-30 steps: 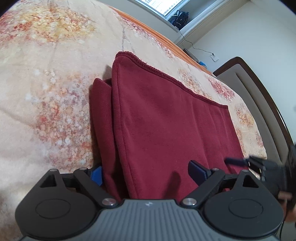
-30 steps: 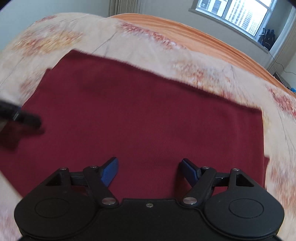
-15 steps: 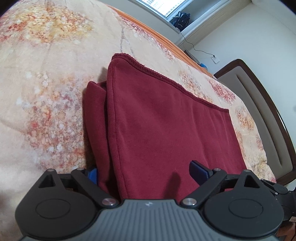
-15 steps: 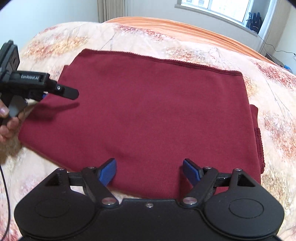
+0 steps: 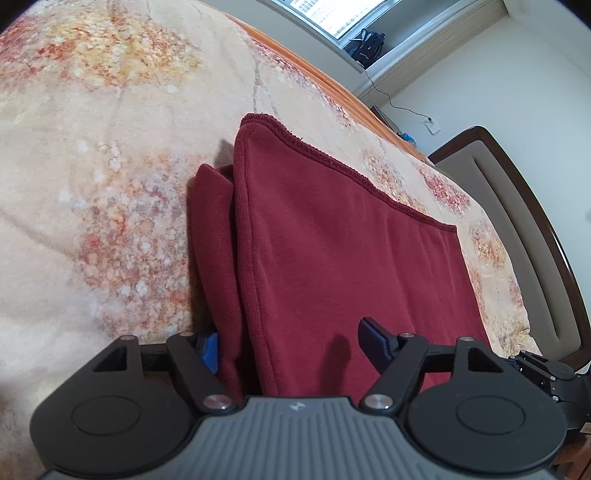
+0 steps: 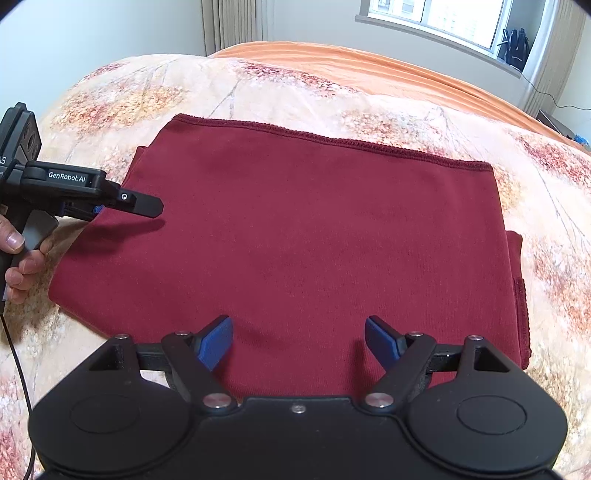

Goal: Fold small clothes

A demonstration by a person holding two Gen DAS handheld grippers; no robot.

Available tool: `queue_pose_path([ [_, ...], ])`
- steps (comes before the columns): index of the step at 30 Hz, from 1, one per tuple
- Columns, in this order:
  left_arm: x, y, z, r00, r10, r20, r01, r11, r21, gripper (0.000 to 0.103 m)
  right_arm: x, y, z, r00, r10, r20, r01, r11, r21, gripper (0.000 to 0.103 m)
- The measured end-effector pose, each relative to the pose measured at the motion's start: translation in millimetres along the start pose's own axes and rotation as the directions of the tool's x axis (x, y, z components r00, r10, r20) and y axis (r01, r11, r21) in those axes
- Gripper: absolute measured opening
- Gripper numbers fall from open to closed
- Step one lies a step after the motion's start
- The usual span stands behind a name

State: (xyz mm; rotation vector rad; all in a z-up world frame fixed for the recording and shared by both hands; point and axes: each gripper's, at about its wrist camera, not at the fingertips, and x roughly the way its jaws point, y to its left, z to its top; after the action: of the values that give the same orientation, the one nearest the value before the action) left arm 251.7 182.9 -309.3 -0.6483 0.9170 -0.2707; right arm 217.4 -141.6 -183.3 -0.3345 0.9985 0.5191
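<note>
The left wrist view shows the left gripper [image 5: 288, 343] closing astride the folded edge of the maroon garment [image 5: 343, 266] on the floral bedspread [image 5: 92, 166], while the right wrist view shows the right gripper [image 6: 299, 341] spread wide, empty, above the garment's near edge, with a hand [image 6: 18, 254].

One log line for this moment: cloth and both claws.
cloth: folded, flat on bed | left claw: closing, cloth edge between jaws | right claw: open above near edge, holds nothing

The folded garment [image 6: 314, 240] lies on the bed cover [image 6: 258, 88], window [image 6: 436, 18] behind.
</note>
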Motion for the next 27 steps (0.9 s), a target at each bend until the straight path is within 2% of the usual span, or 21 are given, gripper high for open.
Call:
queue_pose_path([
  [7, -6.3, 1.0, -1.4, 1.000, 0.012, -0.004, -0.012, 1.000, 0.015, 0.065, 0.0, 0.4, 2.1, 1.000, 0.006, 0.001, -0.006, 1.000, 0.003, 0.081],
  [9, -8.2, -1.3, -2.3, 1.000, 0.019, -0.003, -0.019, 1.000, 0.025, 0.059, 0.0, 0.2, 2.5, 1.000, 0.007, 0.002, -0.007, 1.000, 0.003, 0.081],
  [14, -16.8, -1.7, -3.3, 0.999, 0.049, 0.012, -0.049, 0.998, 0.026, 0.034, 0.7, -2.3, 4.0, 1.000, 0.009, 0.005, -0.009, 1.000, 0.012, 0.081],
  [17, -23.0, 0.2, -3.8, 0.999, 0.049, 0.021, -0.049, 0.999, 0.010, 0.026, 0.6, -4.5, 5.2, 1.000, 0.011, 0.015, -0.011, 1.000, 0.019, 0.081],
  [27, -40.4, -29.7, 1.0, 0.991, 0.127, 0.042, -0.129, 0.991, 0.043, 0.017, -5.7, -19.0, 5.5, 0.998, 0.041, 0.047, -0.043, 0.998, 0.047, 0.081],
])
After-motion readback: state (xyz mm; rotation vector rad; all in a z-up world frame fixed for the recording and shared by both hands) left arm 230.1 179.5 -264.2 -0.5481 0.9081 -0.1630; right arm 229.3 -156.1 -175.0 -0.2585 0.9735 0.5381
